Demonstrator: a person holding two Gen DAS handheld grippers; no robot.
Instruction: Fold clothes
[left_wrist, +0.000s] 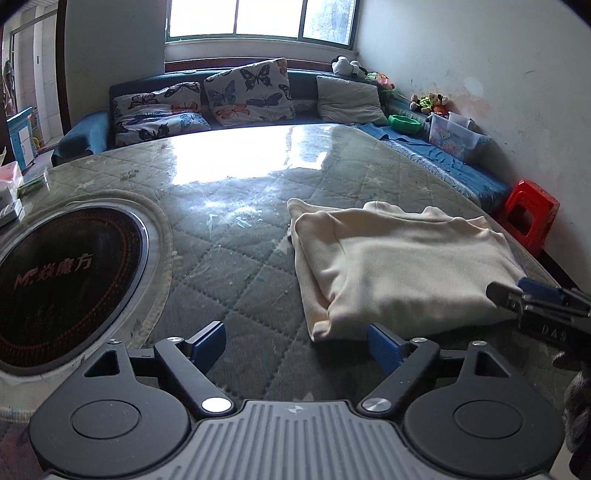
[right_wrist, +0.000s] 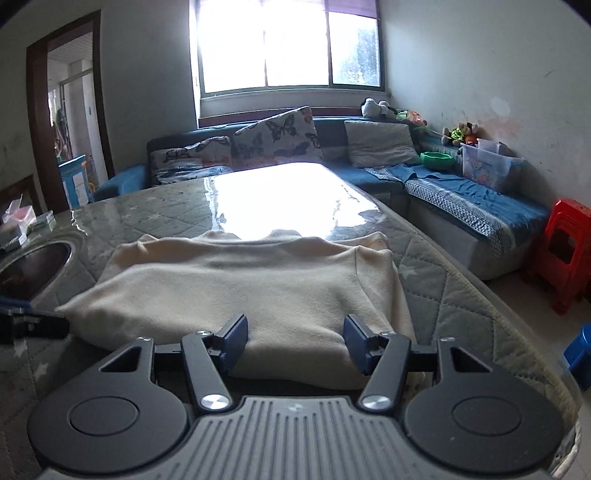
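Quilted grey-green padding under a clear, glossy sheet covers the table (left_wrist: 236, 258), and the window (right_wrist: 288, 48) throws a bright glare across its far half. A cream folded garment (right_wrist: 236, 280) lies flat on the near right part of the table, close to the rounded edge. To its left a black round induction cooktop (left_wrist: 62, 280) with red markings is set into the surface, and small boxes and packets (left_wrist: 14, 184) sit at the table's far left edge.

The left gripper (left_wrist: 297, 347) hangs over bare quilting just left of the garment's near corner, its blue fingers wide apart with nothing between them. The right gripper (right_wrist: 295, 341) sits at the garment's near edge, jaws apart; the cloth lies between and under the fingers, with the pads not pressing on it.

Behind the table a blue corner sofa (right_wrist: 461, 199) runs along the wall under the window, with butterfly-print cushions (left_wrist: 247, 92), a plain grey cushion (right_wrist: 380, 142), plush toys (left_wrist: 347, 66), a green bowl (right_wrist: 437, 158) and a clear plastic bin (right_wrist: 487, 166). Red plastic stools (right_wrist: 561, 251) stand stacked on the floor at right; a doorway (right_wrist: 70, 110) opens at left.
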